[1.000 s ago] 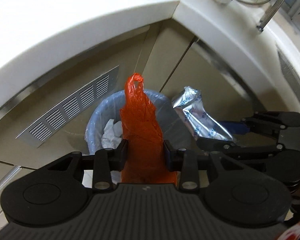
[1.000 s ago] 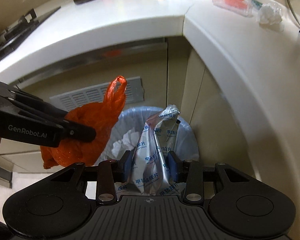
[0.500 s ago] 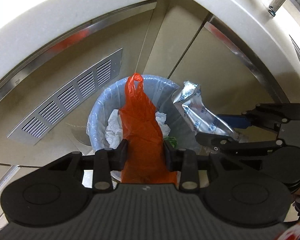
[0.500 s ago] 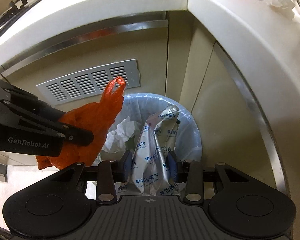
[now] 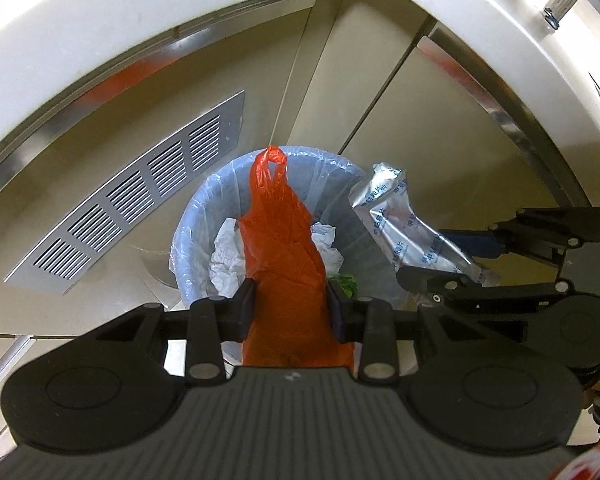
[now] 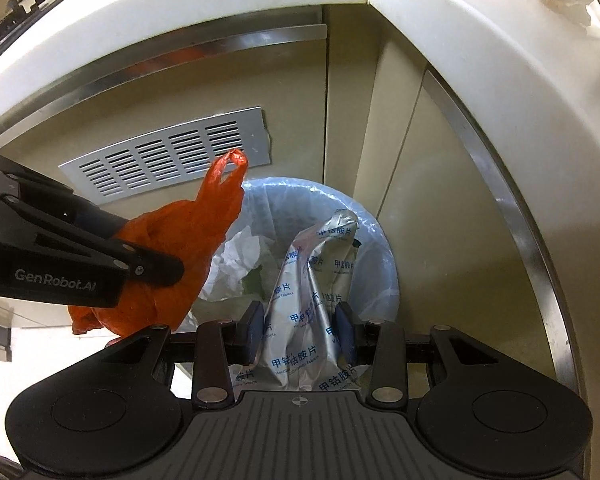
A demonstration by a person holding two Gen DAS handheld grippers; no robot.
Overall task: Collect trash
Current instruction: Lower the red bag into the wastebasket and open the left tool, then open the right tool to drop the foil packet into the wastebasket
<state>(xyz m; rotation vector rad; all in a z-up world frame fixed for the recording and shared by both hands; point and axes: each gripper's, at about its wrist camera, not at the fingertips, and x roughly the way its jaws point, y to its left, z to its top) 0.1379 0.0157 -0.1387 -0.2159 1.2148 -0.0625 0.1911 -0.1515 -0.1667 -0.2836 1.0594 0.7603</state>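
Under a white corner counter [image 5: 100,32] (vented cabinet below), left gripper [image 5: 291,312] pinches an orange bag [image 5: 284,248], right gripper [image 6: 300,330] a foil pouch [image 6: 316,280].

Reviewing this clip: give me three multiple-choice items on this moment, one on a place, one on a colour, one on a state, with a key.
1. Where does the lined bin stand?
A. on the countertop
B. on the floor in the cabinet corner, right of the vent grille
C. inside an open drawer

2. What colour is the plastic bag in the left gripper?
A. orange
B. green
C. black

3. How is the foil pouch held?
A. lying loose in the bin
B. resting on the counter
C. clamped between the right gripper's pads

Key: B, the bin sits below the counter beside the vent grille; A, the left gripper grips an orange bag; C, the right gripper pinches the foil pouch above the bin.
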